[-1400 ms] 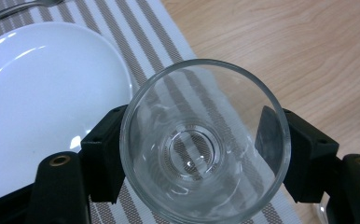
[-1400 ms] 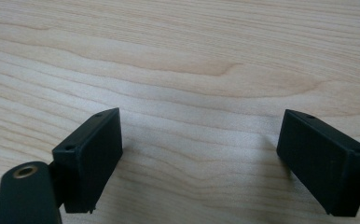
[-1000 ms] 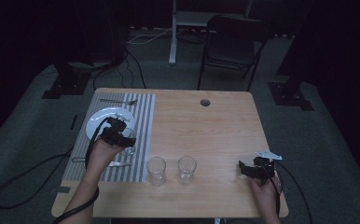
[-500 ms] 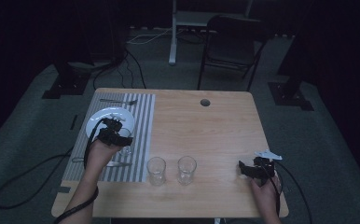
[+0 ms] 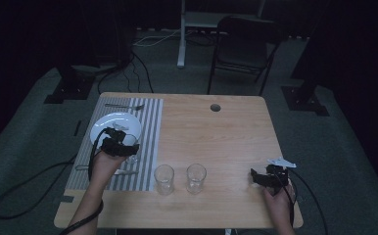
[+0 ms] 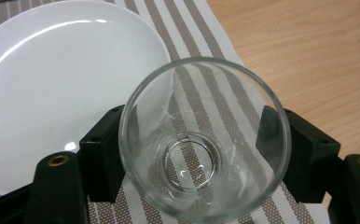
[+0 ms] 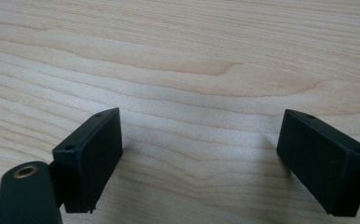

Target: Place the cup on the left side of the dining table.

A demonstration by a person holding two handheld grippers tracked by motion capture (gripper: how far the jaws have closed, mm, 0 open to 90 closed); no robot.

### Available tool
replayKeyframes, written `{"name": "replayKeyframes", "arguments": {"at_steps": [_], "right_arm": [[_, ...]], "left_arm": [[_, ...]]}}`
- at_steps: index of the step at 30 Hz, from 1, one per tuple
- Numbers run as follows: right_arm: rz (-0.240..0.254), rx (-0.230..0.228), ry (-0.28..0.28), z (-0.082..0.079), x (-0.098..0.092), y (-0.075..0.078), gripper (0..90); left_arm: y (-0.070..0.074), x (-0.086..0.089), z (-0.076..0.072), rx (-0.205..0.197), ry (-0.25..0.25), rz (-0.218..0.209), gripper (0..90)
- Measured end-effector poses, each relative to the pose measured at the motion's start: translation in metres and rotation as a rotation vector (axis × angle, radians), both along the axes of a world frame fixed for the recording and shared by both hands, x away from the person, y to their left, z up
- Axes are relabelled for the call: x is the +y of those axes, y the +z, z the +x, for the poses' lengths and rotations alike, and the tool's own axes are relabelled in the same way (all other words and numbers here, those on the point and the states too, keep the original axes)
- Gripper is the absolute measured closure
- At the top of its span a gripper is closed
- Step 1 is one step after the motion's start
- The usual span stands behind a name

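L gripper [image 6: 201,154] clamped on clear round tumbler [image 6: 204,140] — smooth glass, over ribbed striped placemat [image 6: 206,28], beside glossy white plate [image 6: 52,84]. R gripper [image 7: 201,158] — matte black jaws wide apart, nothing between, over pale woodgrain table [image 7: 192,56].

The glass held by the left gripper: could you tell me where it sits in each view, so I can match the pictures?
High view: the held glass is at left, under the left gripper, on the striped placemat beside the white plate.
Left gripper view: centre, seen from above between the two jaws, which press its sides.
Right gripper view: bare wooden table between open jaws; no glass.
Shared landmark: the white plate.
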State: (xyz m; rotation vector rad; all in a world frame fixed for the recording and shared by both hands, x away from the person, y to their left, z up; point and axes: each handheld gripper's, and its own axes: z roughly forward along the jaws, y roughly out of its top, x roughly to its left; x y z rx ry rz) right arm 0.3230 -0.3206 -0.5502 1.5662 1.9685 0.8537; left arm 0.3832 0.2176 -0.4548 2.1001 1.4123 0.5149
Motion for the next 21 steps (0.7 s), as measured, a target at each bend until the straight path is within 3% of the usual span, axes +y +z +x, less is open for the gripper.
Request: {"name": "replayKeyframes", "arguments": {"at_steps": [2, 3, 5, 7, 13, 14, 16, 19, 21], "right_arm": [[0.0, 0.0, 0.0, 0.0, 0.0, 0.0, 13.8], [0.0, 0.0, 0.0, 0.0, 0.0, 0.0, 13.8], [0.0, 0.0, 0.0, 0.0, 0.0, 0.0, 13.8], [0.0, 0.0, 0.0, 0.0, 0.0, 0.0, 13.8], [0.0, 0.0, 0.0, 0.0, 0.0, 0.0, 13.8], [0.0, 0.0, 0.0, 0.0, 0.0, 0.0, 13.8], [0.0, 0.0, 0.0, 0.0, 0.0, 0.0, 13.8], [0.0, -0.001, 0.001, 0.0, 0.0, 0.0, 13.8], [0.0, 0.0, 0.0, 0.0, 0.0, 0.0, 13.8]], "left_arm": [[-0.003, 0.001, -0.002, -0.009, -0.006, -0.015, 27.7], [-0.006, 0.0, -0.003, -0.006, -0.007, -0.018, 20.4], [-0.008, 0.0, -0.004, -0.011, -0.013, -0.02, 20.1], [-0.01, 0.0, -0.005, -0.02, 0.014, -0.042, 19.2], [-0.012, 0.001, -0.01, -0.039, 0.01, -0.047, 18.5], [-0.013, 0.003, -0.011, -0.033, 0.013, -0.068, 11.6], [-0.014, 0.004, -0.011, -0.026, 0.02, -0.063, 10.3], [-0.018, 0.005, -0.014, -0.019, 0.047, -0.019, 10.1], [-0.02, 0.008, -0.014, -0.008, 0.057, -0.034, 0.3]]}}
